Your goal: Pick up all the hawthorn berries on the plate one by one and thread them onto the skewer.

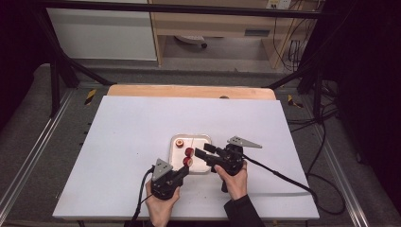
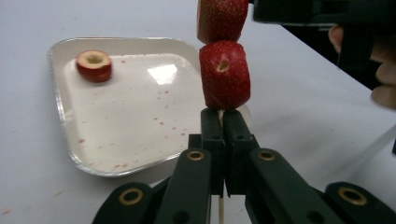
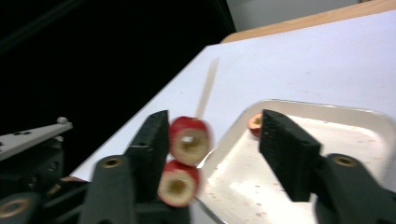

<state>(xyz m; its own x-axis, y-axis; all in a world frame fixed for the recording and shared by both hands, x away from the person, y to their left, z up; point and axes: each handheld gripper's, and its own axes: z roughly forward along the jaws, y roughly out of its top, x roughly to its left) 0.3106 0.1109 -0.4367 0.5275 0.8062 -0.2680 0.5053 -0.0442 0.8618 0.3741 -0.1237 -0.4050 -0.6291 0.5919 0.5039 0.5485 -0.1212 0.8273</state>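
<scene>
While the skewer (image 2: 221, 114) is pinched upright by the left gripper (image 2: 223, 122), two strawberries (image 2: 224, 74) on it are flanked by the spread right gripper (image 3: 212, 140), beside the tray (image 1: 204, 139).

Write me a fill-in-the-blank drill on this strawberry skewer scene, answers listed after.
1. The left gripper is shut on a wooden ____.
2. The number of strawberry pieces threaded on it is ____.
3. One more strawberry piece lies in the ____.
4. The right gripper has its jaws ____, with the top threaded piece between them.

Missing words: skewer; two; tray; open
</scene>
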